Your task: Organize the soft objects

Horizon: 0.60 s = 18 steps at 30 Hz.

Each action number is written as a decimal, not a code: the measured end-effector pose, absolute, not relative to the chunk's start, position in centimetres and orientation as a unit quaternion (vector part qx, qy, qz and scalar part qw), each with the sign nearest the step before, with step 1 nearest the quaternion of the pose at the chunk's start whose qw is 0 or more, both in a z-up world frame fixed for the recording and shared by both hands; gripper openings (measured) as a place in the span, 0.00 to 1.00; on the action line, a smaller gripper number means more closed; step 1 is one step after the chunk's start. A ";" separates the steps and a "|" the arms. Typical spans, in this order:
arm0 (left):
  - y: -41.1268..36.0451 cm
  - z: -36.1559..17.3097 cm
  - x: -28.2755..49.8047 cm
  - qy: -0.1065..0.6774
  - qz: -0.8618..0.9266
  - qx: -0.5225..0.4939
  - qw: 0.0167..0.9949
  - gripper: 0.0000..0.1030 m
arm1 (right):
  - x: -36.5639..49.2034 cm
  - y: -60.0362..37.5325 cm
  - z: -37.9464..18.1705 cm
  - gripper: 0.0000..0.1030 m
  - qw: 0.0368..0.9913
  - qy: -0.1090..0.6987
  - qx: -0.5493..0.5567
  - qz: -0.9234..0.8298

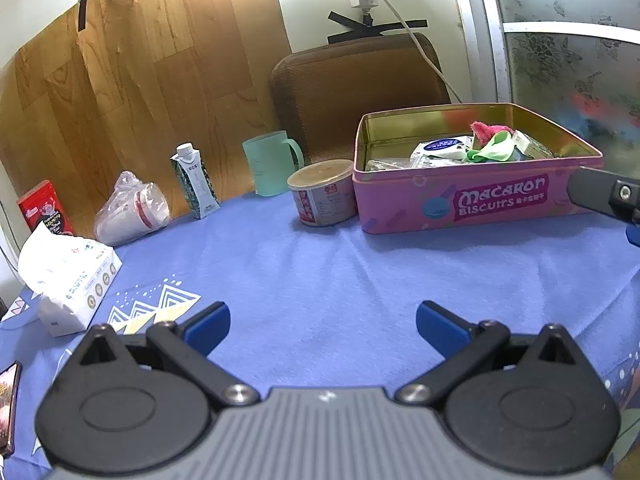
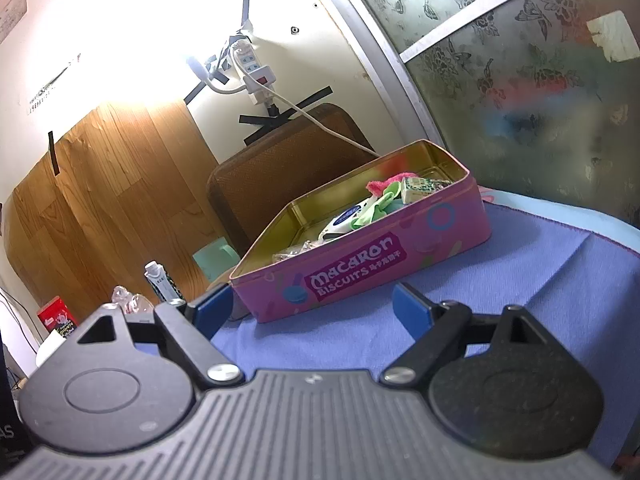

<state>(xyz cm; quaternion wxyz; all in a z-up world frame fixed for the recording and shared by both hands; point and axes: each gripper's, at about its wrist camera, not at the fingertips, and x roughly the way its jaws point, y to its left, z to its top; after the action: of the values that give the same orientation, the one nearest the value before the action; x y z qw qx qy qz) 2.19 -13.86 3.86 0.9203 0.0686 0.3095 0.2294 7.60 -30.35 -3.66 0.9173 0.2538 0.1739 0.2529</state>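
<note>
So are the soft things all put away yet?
Mostly, it seems. The pink tin already holds a pink cloth, a green cloth and small packets. Both claws, left and right, are open and hold nothing. A tissue pack on the blue tablecloth may be left.

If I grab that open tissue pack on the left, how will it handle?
The tissue pack looks soft-wrapped, so it will probably squash and sag rather than stay stiff. It likely weighs little. A loose tissue sticks out the top and may pull free. The left gripper is open and empty.
</note>
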 end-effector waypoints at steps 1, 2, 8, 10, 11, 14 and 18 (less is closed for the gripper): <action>-13.8 3.9 2.2 0.310 0.228 0.069 0.920 1.00 | 7.6 -30.4 -3.7 0.86 0.917 0.174 0.254 0.253; -13.9 3.9 2.2 0.311 0.228 0.069 0.920 1.00 | 7.6 -30.4 -3.6 0.86 0.917 0.173 0.254 0.253; -14.0 3.6 2.5 0.322 0.221 0.065 0.918 1.00 | 7.6 -30.3 -3.7 0.86 0.917 0.175 0.253 0.254; -14.0 3.4 2.5 0.327 0.218 0.063 0.917 1.00 | 7.7 -30.3 -3.7 0.86 0.917 0.176 0.253 0.254; -14.0 3.4 2.6 0.330 0.216 0.061 0.917 1.00 | 7.7 -30.3 -3.7 0.86 0.917 0.177 0.253 0.254; -13.9 3.2 2.7 0.336 0.212 0.057 0.916 1.00 | 7.8 -30.3 -3.7 0.86 0.916 0.179 0.252 0.254; -13.9 3.1 2.9 0.340 0.211 0.055 0.915 1.00 | 7.9 -30.3 -3.8 0.86 0.916 0.180 0.253 0.254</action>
<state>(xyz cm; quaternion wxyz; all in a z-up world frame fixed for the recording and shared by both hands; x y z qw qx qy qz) 2.85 -13.88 3.11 0.9149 0.0548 0.3401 0.2107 7.92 -30.30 -3.79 0.9160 0.2530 0.1801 0.2541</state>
